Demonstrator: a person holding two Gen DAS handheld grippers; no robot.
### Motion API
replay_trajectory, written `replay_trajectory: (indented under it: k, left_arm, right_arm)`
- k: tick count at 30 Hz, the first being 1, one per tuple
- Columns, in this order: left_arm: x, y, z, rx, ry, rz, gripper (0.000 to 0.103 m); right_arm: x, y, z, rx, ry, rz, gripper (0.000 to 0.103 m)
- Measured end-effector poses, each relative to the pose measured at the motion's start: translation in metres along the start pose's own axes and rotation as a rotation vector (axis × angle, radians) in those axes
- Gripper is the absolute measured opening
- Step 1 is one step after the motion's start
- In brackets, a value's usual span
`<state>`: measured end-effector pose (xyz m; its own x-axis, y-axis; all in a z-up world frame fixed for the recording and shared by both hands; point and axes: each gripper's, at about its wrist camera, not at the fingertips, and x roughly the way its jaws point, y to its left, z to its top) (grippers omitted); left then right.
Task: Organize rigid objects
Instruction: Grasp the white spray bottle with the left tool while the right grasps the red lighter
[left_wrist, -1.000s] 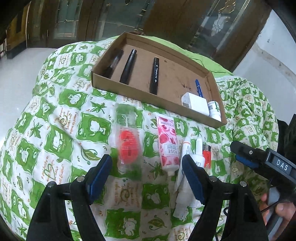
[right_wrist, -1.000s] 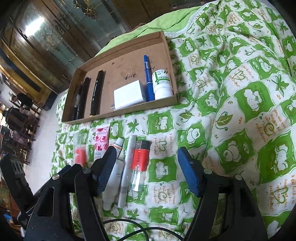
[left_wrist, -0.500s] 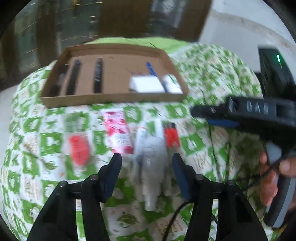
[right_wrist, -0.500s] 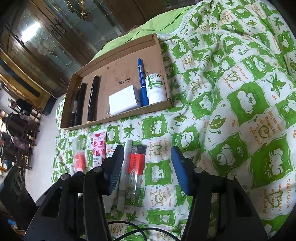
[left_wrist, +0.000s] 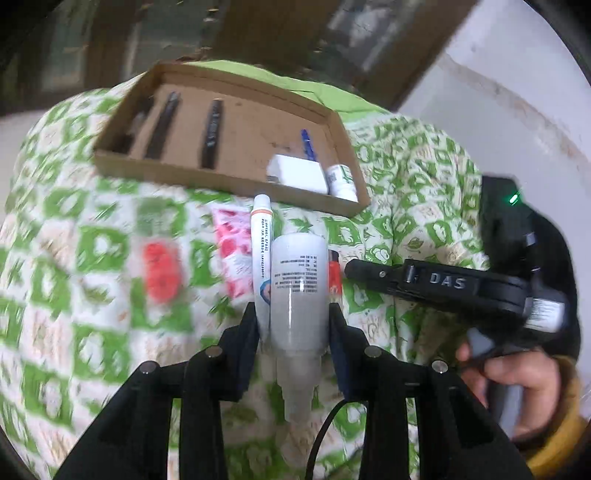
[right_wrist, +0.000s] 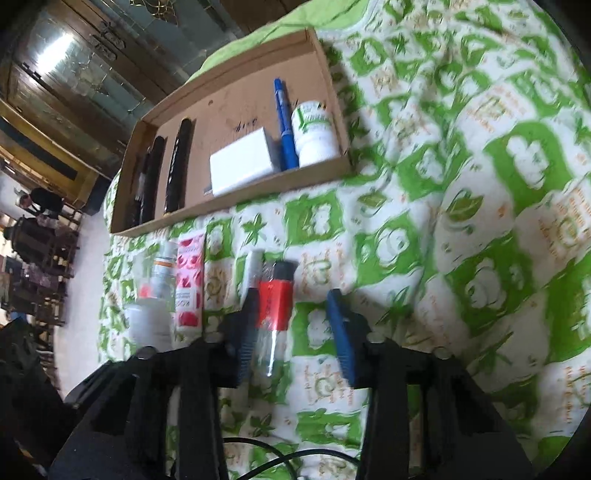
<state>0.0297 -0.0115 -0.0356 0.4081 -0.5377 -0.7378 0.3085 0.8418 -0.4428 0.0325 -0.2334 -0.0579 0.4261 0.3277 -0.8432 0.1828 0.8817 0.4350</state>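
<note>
A cardboard tray (right_wrist: 236, 205) is seen on the green-and-white patterned cloth (right_wrist: 480, 184), with a row of loose items lying just before its near wall. To the right of that row, a broad stretch of bare cloth is left open.

The left gripper (left_wrist: 293, 332) is closing, and two things are caught between its jaws: a white spray bottle (left_wrist: 298, 291) and, pressed against its left side, a slim white tube with an orange band (left_wrist: 260, 254). Both pads appear to bear on this pair.

The right gripper (right_wrist: 291, 326) is also closing, with a red-and-clear lighter (right_wrist: 275, 304) between its jaws. The left pad is touching or just beside the lighter; a gap is seen on the right pad's side.

Inside the tray are counted three black pens (right_wrist: 177, 166), one white box (right_wrist: 242, 166), one blue pen (right_wrist: 285, 122) and one white jar with a green label (right_wrist: 314, 133). On the cloth are also seen one pink rose-printed tube (right_wrist: 190, 280) and one red item in clear packaging (left_wrist: 160, 271), blurred.
</note>
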Motion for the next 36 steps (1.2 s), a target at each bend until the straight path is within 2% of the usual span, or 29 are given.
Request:
replay_trajectory:
  k: [1, 3, 5, 8, 11, 12, 15, 18, 22, 24, 27, 30, 33, 34, 36]
  left_arm:
    - [-0.001, 0.004, -0.002, -0.016, 0.006, 0.018, 0.036]
    - [0.004, 0.014, -0.004, -0.059, 0.036, 0.027, 0.036]
    - [0.016, 0.021, -0.005, -0.092, 0.081, 0.05, 0.036]
    - [0.028, 0.023, -0.007, -0.099, 0.13, 0.101, 0.036]
    - [0.02, 0.018, -0.008, -0.066, 0.11, 0.134, 0.036]
    - [0.018, 0.015, -0.009, -0.056, 0.101, 0.144, 0.037]
    - [0.011, 0.009, -0.011, -0.023, 0.072, 0.191, 0.038]
    - [0.002, 0.005, -0.01, 0.007, 0.03, 0.211, 0.038]
    - [-0.003, -0.002, -0.01, 0.065, -0.002, 0.194, 0.038]
    - [0.008, -0.005, -0.009, 0.087, 0.031, 0.197, 0.038]
    - [0.025, 0.004, -0.005, 0.043, 0.084, 0.196, 0.038]
    - [0.028, 0.01, -0.002, 0.009, 0.083, 0.167, 0.038]
    - [0.039, 0.006, 0.001, 0.032, 0.098, 0.185, 0.037]
    - [0.041, 0.004, 0.001, 0.04, 0.101, 0.194, 0.031]
    - [0.043, 0.004, 0.0, 0.047, 0.105, 0.199, 0.031]
  right_arm:
    - [0.003, -0.001, -0.001, 0.009, 0.009, 0.007, 0.034]
    - [0.012, 0.0, -0.003, 0.014, 0.035, 0.004, 0.026]
    - [0.023, 0.005, -0.004, 0.001, 0.063, -0.011, 0.026]
    - [0.032, 0.025, -0.005, -0.104, 0.05, -0.077, 0.026]
    - [0.036, 0.039, -0.009, -0.195, 0.032, -0.135, 0.024]
    - [0.036, 0.042, -0.01, -0.207, 0.029, -0.14, 0.02]
    - [0.031, 0.046, -0.012, -0.226, 0.025, -0.146, 0.019]
    - [0.025, 0.041, -0.013, -0.194, 0.035, -0.131, 0.017]
    - [0.018, 0.022, -0.008, -0.1, 0.053, -0.042, 0.013]
    - [0.016, 0.017, -0.007, -0.076, 0.055, -0.032, 0.013]
    - [0.019, 0.018, -0.008, -0.077, 0.068, -0.034, 0.013]
    - [0.02, 0.02, -0.008, -0.086, 0.071, -0.035, 0.013]
    - [0.027, 0.017, -0.006, -0.07, 0.089, -0.022, 0.014]
    - [0.031, 0.018, -0.006, -0.068, 0.092, -0.021, 0.014]
    - [0.036, 0.019, -0.006, -0.073, 0.097, -0.018, 0.015]
